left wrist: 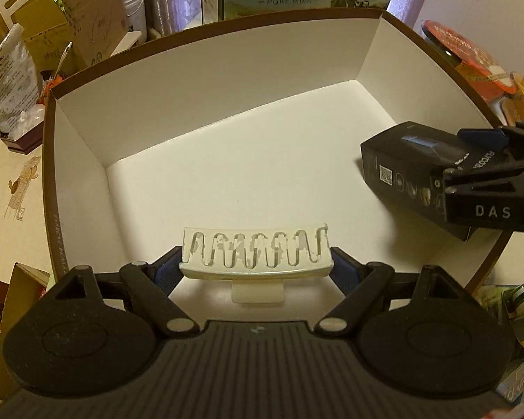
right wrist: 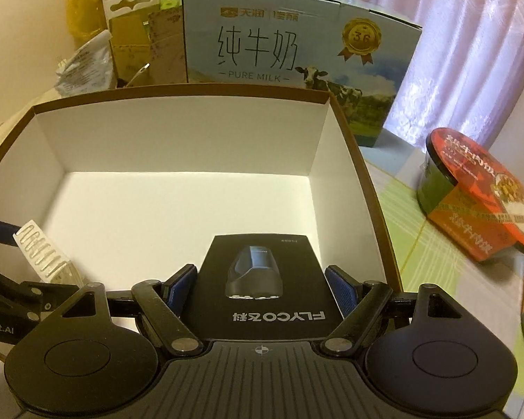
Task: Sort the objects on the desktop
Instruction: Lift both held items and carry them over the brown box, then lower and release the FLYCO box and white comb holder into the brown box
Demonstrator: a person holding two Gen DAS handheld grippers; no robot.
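While both claws hang inside the open cardboard box (left wrist: 87, 132), the left claw (left wrist: 256, 262) grips a stiff, light white slotted holder (left wrist: 255, 251) by its ends at 6 o'clock; the right claw (right wrist: 262, 286) clamps a rigid, smooth FLYCO shaver box (right wrist: 262, 279) by its long sides at 3 o'clock.

Item counts, desk scene
One large brown-rimmed white cardboard box (right wrist: 178, 139); one white ridged plastic piece (left wrist: 256, 253); one black shaver carton (right wrist: 262, 279); one blue milk carton (right wrist: 297, 35); one red-lidded round noodle bowl (right wrist: 482, 195); two black grippers (left wrist: 256, 269) (right wrist: 262, 282)
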